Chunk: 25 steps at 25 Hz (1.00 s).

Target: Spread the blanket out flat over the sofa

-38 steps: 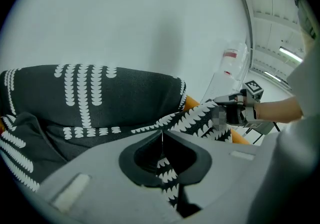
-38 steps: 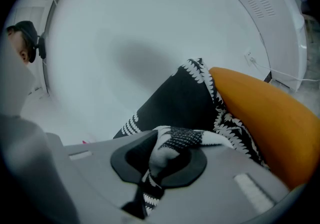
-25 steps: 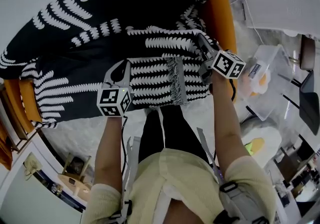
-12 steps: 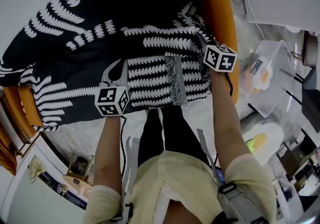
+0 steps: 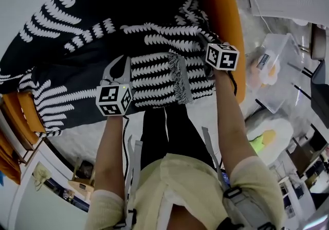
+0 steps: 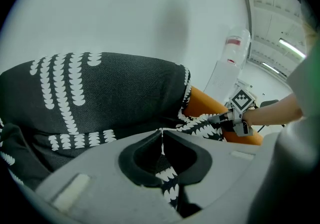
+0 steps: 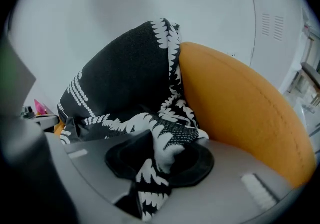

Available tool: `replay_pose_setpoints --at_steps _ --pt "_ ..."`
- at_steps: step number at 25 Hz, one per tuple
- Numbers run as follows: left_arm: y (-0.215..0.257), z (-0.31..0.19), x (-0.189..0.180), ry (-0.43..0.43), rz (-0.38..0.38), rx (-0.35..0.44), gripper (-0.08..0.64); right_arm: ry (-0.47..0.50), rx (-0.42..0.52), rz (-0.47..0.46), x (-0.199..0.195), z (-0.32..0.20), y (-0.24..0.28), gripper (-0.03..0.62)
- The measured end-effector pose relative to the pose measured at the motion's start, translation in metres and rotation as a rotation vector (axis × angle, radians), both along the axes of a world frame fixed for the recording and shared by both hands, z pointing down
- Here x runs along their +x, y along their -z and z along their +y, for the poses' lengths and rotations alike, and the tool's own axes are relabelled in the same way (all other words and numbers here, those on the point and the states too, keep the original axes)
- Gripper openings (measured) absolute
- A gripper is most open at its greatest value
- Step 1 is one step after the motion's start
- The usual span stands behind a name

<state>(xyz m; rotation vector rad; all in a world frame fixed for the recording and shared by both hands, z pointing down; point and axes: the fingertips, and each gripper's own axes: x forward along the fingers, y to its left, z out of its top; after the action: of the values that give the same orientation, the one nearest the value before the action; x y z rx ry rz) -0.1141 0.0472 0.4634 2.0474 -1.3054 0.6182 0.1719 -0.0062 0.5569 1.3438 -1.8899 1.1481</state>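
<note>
A black blanket (image 5: 103, 33) with white leaf stripes lies draped over the orange sofa (image 5: 225, 13), still creased and folded along its front. My left gripper (image 5: 119, 67) is shut on the blanket's front edge, and the left gripper view shows patterned cloth (image 6: 169, 180) pinched between its closed jaws (image 6: 161, 140). My right gripper (image 5: 205, 49) sits by the sofa's right arm (image 7: 235, 107). Its jaws are opening, and a bunched fold of blanket (image 7: 167, 140) still lies loosely between them.
A clear plastic box (image 5: 270, 69) and other clutter stand on the floor to the right of the sofa. A pale shaggy rug (image 5: 87, 131) lies under my feet. A white standing appliance (image 6: 227, 62) rises behind the sofa's right end.
My right gripper has shifted left and slightly up along the sofa arm, and the fold now lies looser in it. The left gripper has barely moved, still holding the front edge.
</note>
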Motion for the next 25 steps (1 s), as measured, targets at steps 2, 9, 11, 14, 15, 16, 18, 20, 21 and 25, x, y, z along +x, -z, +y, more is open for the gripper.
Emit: replay_pose_setpoints --at_steps 2,9,11,14,15,16,18,20,21,25 --pt "0.002 0.004 -0.003 -0.012 0.003 0.002 0.012 -0.012 -0.004 0.016 0.001 0.008 0.002 0.139" --pt "0.002 0.011 -0.002 -0.055 0.038 0.016 0.011 -0.129 0.063 0.071 0.027 0.028 0.036 0.179" --pt "0.006 0.012 0.005 -0.075 0.058 0.031 0.012 -0.162 0.085 0.073 0.034 0.037 0.049 0.179" --pt "0.013 0.021 0.012 -0.105 0.080 0.044 0.012 -0.213 0.114 0.050 0.034 0.055 0.066 0.179" --pt "0.015 0.024 0.014 -0.115 0.084 0.047 0.012 -0.231 0.122 0.039 0.033 0.062 0.071 0.179" --pt "0.017 0.027 0.015 -0.124 0.087 0.050 0.012 -0.247 0.129 0.030 0.031 0.068 0.075 0.179" --pt "0.020 0.032 0.017 -0.141 0.091 0.056 0.012 -0.268 0.141 0.011 0.024 0.078 0.083 0.179" --pt "0.022 0.037 0.016 -0.155 0.092 0.055 0.012 -0.272 0.148 -0.009 0.012 0.087 0.087 0.179" --pt "0.021 0.040 0.015 -0.160 0.090 0.052 0.018 -0.273 0.149 -0.019 0.006 0.091 0.088 0.179" --pt "0.009 0.058 0.014 -0.161 0.063 0.034 0.020 -0.274 0.143 -0.036 -0.008 0.109 0.075 0.179"
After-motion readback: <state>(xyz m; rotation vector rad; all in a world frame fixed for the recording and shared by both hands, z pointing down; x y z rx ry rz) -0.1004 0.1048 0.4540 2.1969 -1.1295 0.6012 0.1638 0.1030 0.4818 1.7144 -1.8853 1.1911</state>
